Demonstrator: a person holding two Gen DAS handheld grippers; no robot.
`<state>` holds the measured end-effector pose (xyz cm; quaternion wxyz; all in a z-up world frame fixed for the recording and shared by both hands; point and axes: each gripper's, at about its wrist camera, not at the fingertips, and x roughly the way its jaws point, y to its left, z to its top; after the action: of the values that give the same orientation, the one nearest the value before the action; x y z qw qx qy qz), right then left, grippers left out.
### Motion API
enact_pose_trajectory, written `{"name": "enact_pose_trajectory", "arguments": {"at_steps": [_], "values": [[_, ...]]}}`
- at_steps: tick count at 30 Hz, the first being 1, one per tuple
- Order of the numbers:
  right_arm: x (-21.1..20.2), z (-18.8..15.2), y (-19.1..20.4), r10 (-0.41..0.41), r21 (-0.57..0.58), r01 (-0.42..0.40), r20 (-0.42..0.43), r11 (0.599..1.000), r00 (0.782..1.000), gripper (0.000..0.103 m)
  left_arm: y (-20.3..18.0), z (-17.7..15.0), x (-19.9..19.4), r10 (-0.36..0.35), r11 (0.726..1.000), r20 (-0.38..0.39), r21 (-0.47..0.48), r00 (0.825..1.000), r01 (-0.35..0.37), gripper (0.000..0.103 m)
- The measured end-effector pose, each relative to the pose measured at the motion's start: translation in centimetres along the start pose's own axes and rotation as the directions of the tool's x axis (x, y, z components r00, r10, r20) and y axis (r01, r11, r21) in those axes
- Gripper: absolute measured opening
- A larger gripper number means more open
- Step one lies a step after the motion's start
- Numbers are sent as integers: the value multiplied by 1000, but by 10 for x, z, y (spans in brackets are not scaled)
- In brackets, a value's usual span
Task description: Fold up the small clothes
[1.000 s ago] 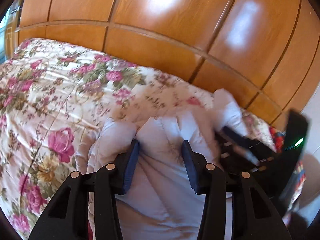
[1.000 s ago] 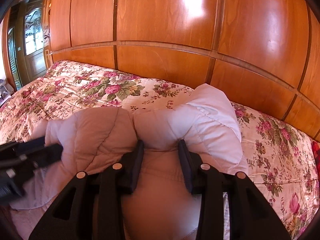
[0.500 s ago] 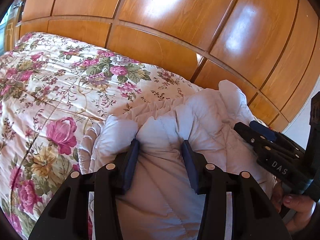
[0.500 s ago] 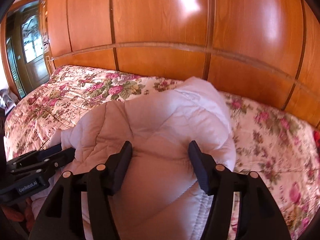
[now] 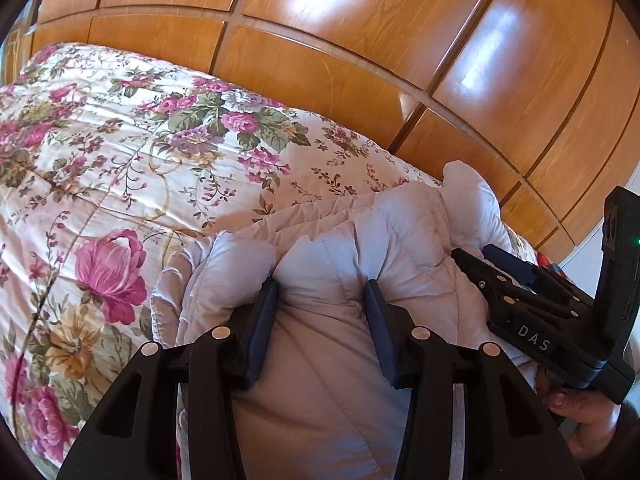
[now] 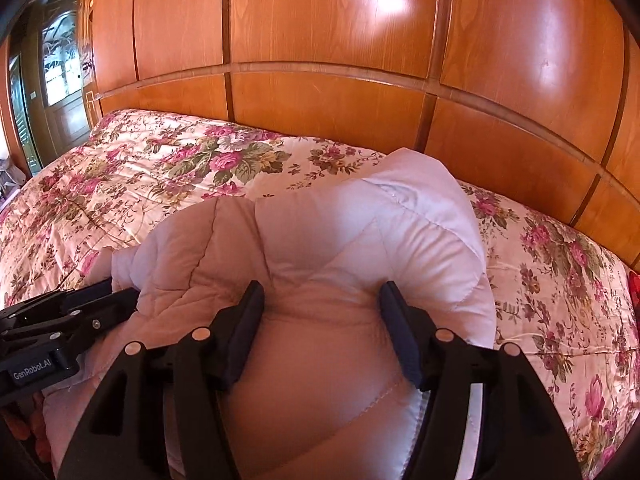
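On the flowered bedspread (image 5: 120, 168), our left gripper (image 5: 320, 284) clamps a fold of the pale padded jacket (image 5: 400, 232); our right gripper (image 6: 320, 288), jaws just opening, straddles it loosely. Light, soft and springy, it looks best pinched at stitched seams.

Bed (image 5: 120, 152) covered by quilted floral bedspread (image 6: 168, 168): pink roses, green leaves on cream ground. Far edge meets glossy wooden panelled wall (image 6: 320, 100). Pale puffy quilted jacket (image 6: 320, 240) lies directly on bedspread, bunched, near the wall side.
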<state>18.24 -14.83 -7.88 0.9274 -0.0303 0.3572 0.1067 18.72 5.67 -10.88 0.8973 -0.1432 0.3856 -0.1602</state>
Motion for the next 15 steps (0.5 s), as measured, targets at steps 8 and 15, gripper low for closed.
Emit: {"name": "enact_pose_trajectory", "arguments": {"at_steps": [8,15], "values": [[-23,-7,7,-15,-36,17,63,999,998,64,-7,-9,-22,10,1000,33,21,999,-11,45],[-74,-16,-3,34,-23,-33,84,999,996,77,-13,-18,-58,2,999,51,48,999,-4,61]]}}
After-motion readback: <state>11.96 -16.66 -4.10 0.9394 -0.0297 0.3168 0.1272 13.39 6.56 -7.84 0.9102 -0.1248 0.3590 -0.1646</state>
